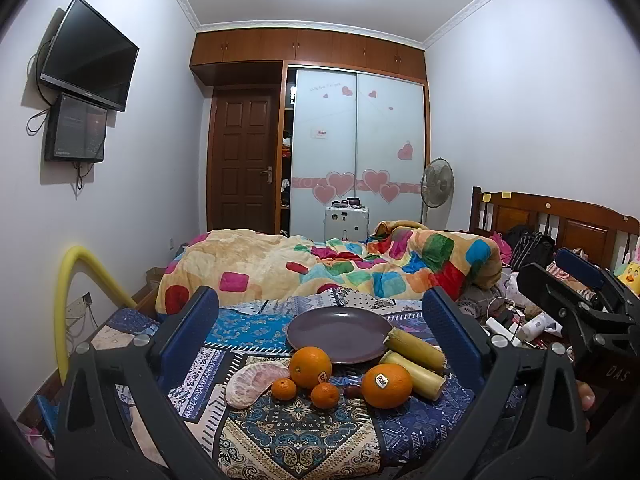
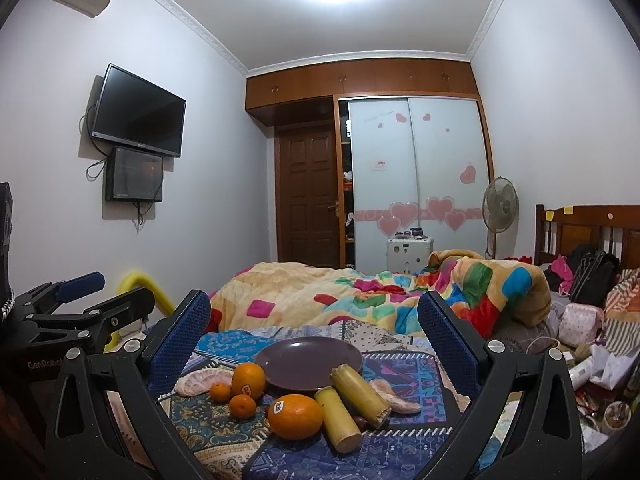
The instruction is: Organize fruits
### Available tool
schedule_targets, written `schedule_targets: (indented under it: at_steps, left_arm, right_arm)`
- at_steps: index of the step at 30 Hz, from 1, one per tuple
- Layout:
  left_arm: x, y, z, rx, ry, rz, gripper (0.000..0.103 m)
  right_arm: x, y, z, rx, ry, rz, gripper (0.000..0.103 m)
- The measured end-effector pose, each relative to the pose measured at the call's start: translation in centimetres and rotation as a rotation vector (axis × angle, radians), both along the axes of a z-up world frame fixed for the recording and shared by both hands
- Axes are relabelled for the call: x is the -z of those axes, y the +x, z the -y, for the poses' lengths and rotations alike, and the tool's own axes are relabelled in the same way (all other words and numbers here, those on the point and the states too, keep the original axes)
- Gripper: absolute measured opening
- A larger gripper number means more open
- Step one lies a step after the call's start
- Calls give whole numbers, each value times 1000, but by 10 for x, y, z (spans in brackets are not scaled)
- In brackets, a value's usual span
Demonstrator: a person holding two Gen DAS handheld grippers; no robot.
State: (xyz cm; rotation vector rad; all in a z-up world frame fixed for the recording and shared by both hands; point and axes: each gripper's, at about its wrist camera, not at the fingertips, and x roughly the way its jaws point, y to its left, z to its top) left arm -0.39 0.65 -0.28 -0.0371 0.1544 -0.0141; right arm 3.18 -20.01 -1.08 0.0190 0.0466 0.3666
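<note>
An empty purple plate point(image 1: 340, 332) point(image 2: 308, 362) sits on the patterned bed cover. In front of it lie two large oranges point(image 1: 387, 385) point(image 1: 310, 367), two small mandarins point(image 1: 325, 395) point(image 1: 283, 388), a peeled pomelo segment point(image 1: 250, 384) and two yellow sugarcane pieces point(image 1: 416, 348) point(image 1: 414, 374). The right wrist view shows the near orange point(image 2: 295, 416), the sugarcane pieces point(image 2: 360, 394) point(image 2: 338, 418) and a second pomelo segment point(image 2: 394, 398). My left gripper point(image 1: 320, 320) is open and empty, behind the fruit. My right gripper point(image 2: 314, 328) is open and empty too; it also shows in the left wrist view point(image 1: 568, 280).
A rumpled multicoloured blanket point(image 1: 340, 264) lies beyond the plate. Clutter of bags, cables and bottles point(image 1: 516, 320) fills the right side by the wooden headboard point(image 1: 560, 220). A yellow foam tube point(image 1: 76, 300) stands at the left, by the wall.
</note>
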Motion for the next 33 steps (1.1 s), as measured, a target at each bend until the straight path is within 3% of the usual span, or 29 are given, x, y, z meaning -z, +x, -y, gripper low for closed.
schedule_targets:
  at_steps: [8,12,15,17,23,28,33]
  left_arm:
    - [8,8,-5,9,4,-25,103]
    - [20,21,-10,11,15,-81,102]
    - [32,36,-16,6,19,-147,93]
    - [42,47,-22,-3,15,-201,85]
    - [72,76,-42,-2,-9,-341,78]
    - [90,101,-52,12,-21,-431,75]
    - [97,126,-51,47,-20,-493,75]
  right_arm:
    - [9,13,-3,-6,-23,-43,103]
    - [20,25,-5,-1,-72,-89,103]
    - [32,38,-5,-1,-116,-144,103]
    - [40,46,-3,-3,-139,-176,101]
    - [58,70,2,-20,-198,-286,84]
    - [71,91,5,-38,-224,-361,72]
    - [79,113,8,-45,-249,-413,70]
